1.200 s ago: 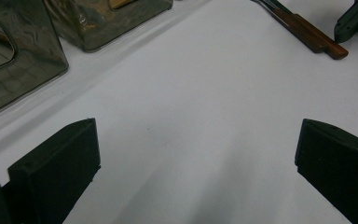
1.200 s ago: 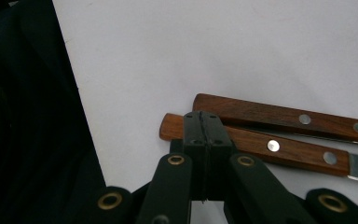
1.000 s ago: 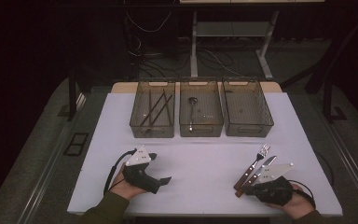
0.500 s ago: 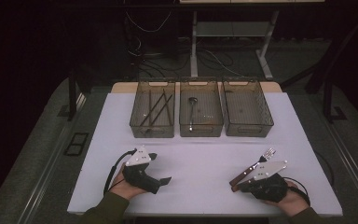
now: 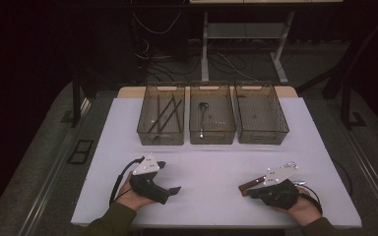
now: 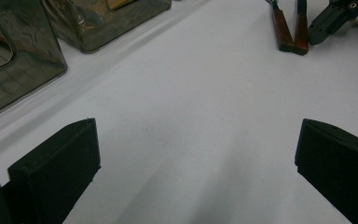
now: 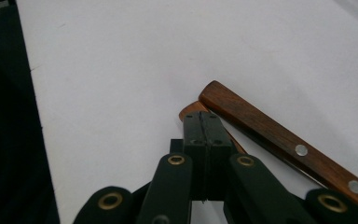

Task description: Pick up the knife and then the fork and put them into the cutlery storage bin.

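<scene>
Right gripper [image 7: 204, 122] sat low on the white table [image 5: 216, 172], jaws pressed together and empty — its tip over two wooden-handled utensils [image 7: 279, 142] lying side by side near the table's front right. Left gripper [image 6: 196, 163] rested front left, jaws spread wide, nothing between them — well apart from the utensils.

Black grippers, brown handles, white table

The table [image 5: 216, 182] is plain white. Both the left gripper [image 5: 173, 190] and the right gripper [image 7: 200, 122] are black, each topped by a pale grey plate; brass-coloured rivets dot the right one's arms. The 2 wooden handles [image 7: 279, 142] are reddish brown, one with silver rivets. The 3 bins [image 5: 261, 114] are smoky, see-through grey. The surrounding floor is dark grey.
</scene>
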Demonstrator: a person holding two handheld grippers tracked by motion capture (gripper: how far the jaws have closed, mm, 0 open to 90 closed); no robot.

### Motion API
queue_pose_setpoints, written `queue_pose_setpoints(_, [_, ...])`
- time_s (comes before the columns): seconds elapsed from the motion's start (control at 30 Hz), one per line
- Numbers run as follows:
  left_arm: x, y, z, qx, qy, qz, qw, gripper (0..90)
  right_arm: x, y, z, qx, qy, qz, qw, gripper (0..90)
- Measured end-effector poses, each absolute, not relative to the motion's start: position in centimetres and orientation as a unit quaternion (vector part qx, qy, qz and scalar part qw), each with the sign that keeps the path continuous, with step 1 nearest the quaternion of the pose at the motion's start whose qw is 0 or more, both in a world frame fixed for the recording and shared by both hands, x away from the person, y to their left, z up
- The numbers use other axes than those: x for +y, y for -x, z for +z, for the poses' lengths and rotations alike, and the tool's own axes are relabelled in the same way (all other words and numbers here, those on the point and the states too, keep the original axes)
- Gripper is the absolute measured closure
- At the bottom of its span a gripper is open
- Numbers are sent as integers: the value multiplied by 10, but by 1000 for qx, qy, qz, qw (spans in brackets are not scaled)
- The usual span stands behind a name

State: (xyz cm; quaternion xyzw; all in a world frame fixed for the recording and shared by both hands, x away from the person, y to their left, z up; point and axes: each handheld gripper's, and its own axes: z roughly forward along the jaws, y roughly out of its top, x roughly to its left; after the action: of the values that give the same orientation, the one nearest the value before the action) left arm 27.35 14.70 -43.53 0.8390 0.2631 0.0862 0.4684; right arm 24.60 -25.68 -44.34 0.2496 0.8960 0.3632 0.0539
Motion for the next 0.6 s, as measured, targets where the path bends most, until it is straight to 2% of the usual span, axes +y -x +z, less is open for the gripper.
queue_pose_setpoints(0.6, [147, -274, -436, 265, -837, 87, 470, 0, -249, -264, -446, 894, -259, 360, 69, 900])
